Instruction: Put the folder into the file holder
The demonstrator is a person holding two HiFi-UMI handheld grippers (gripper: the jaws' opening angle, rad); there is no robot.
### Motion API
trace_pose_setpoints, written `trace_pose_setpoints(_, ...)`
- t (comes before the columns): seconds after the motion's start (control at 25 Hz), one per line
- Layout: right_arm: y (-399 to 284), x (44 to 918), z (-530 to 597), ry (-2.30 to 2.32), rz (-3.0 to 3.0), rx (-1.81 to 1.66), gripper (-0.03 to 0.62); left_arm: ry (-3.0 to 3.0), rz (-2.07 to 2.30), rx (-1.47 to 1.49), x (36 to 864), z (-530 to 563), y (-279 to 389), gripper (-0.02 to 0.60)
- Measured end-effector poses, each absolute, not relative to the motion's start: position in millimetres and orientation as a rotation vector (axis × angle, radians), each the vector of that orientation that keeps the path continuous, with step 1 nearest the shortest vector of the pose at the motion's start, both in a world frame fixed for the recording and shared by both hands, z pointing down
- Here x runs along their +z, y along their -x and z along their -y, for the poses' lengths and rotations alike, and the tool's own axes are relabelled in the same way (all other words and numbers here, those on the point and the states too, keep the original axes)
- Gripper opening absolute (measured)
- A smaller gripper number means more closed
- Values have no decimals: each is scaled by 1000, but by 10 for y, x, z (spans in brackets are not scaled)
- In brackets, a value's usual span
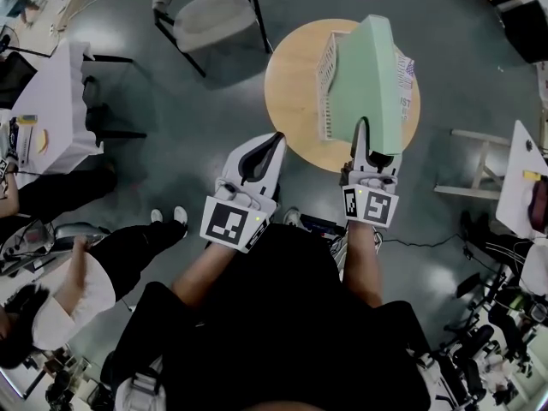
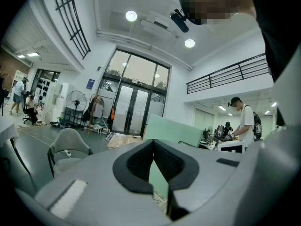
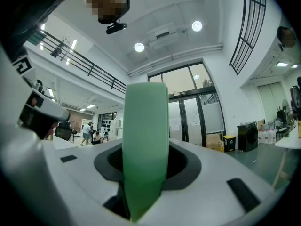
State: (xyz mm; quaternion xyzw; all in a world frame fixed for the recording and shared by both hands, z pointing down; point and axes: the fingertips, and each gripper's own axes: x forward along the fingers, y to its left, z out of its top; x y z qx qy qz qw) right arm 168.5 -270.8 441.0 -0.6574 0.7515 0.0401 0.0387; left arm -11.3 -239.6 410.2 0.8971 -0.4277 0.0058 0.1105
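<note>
The white slatted file holder stands on the round wooden table in the upper middle of the head view. What it holds cannot be made out, because the pale green folder lies over most of it. The right gripper pinches the folder's near edge between its jaws, at the table's lower right rim. A white printed piece peeks out on the folder's right. The left gripper is at the table's lower left edge, its jaw tips pressed together on nothing. Bare tabletop lies left of the holder. A grey chair stands near the table's upper left, with open floor between them.
</note>
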Motion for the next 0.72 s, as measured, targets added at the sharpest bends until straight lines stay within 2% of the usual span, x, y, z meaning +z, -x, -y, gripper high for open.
trace_pose_setpoints(0.72, -1637, 4589, 2752, 2023, -2349, 115, 146, -2631, 1261, 32, 4128, 2350, 168, 5)
